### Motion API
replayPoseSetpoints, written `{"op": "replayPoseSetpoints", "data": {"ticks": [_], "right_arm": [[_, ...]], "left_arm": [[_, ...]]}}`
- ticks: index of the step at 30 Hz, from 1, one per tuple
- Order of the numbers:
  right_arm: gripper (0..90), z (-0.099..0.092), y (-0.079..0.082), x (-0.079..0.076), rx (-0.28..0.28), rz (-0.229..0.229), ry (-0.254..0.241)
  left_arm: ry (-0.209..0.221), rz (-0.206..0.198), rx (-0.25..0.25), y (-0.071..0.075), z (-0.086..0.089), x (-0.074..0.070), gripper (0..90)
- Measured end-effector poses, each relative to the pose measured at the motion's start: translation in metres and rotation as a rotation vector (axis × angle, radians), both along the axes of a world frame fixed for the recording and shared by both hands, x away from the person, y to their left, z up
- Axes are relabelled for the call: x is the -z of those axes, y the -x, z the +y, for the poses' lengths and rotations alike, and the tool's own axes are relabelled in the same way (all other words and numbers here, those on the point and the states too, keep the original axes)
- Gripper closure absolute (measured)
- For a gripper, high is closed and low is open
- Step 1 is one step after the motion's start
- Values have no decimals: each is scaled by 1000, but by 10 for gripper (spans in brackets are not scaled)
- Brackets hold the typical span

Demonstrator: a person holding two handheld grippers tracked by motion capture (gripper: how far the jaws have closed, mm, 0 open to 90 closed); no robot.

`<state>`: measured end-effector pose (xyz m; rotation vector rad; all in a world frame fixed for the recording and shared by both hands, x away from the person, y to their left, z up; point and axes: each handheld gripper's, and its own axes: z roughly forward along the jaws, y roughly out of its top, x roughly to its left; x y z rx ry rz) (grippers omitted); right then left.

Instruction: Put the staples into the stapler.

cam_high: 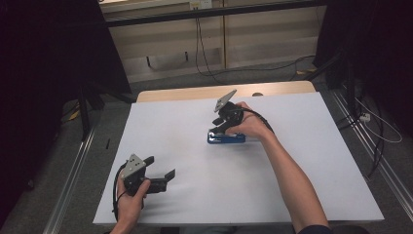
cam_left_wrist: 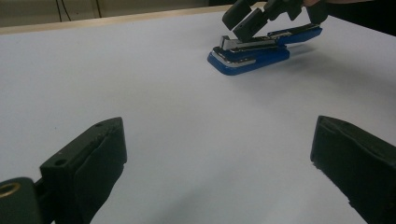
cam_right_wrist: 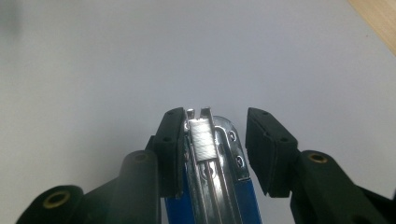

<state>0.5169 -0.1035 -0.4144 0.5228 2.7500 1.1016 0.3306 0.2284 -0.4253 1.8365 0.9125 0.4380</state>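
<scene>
- Nearest the high camera, the person's left hand (cam_high: 127,197) holds the left gripper (cam_high: 163,175) low over the near left part of the table (cam_high: 195,195).
- Left gripper: its jaws stand wide apart with nothing between them. In the left gripper view only bare white tabletop lies between the two black pads (cam_left_wrist: 100,163).
- Farther out, just right of the table's middle, the stapler (cam_high: 227,138) lies flat on the white top. It is blue, with a bright metal staple channel along its length.
- Right hand (cam_high: 251,126) holds the right gripper (cam_high: 220,127) tilted down onto the stapler from the far right side.
- Right gripper: the jaws straddle the stapler's front end, one on each side, and are partly spread. In the right gripper view (cam_right_wrist: 212,156) the left pad (cam_right_wrist: 169,154) sits against the metal channel, while the right pad stands off from the stapler with a clear gap. So the stapler is between the jaws, not pinched.
- Staples (cam_right_wrist: 201,142) show as a white ribbed strip in the open channel, near its tip.
- From the left gripper view, the stapler (cam_left_wrist: 254,51) sits well apart from the left gripper, at the far side of the table, with the right gripper's jaws on top of it.
- Past the table's far edge, a wooden strip (cam_high: 195,92) shows, then floor with cables (cam_high: 204,58).
</scene>
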Motion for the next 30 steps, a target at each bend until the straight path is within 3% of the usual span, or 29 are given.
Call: {"op": "replayPoseSetpoints", "data": {"ticks": [13, 18, 22, 25, 30], "right_arm": [[300, -9, 3, 2, 114, 7, -24], [119, -16, 4, 1, 231, 16, -76], [92, -19, 8, 1, 265, 6, -93], [69, -23, 9, 2, 321, -21, -112], [53, -30, 10, 2, 374, -23, -137]], "left_arm": [[-2, 5, 2, 0, -1, 0, 38], [-8, 8, 2, -1, -1, 1, 38], [-5, 7, 4, -1, -1, 1, 38], [-10, 11, 1, -1, -1, 1, 38], [-6, 9, 1, -1, 0, 1, 38]]}}
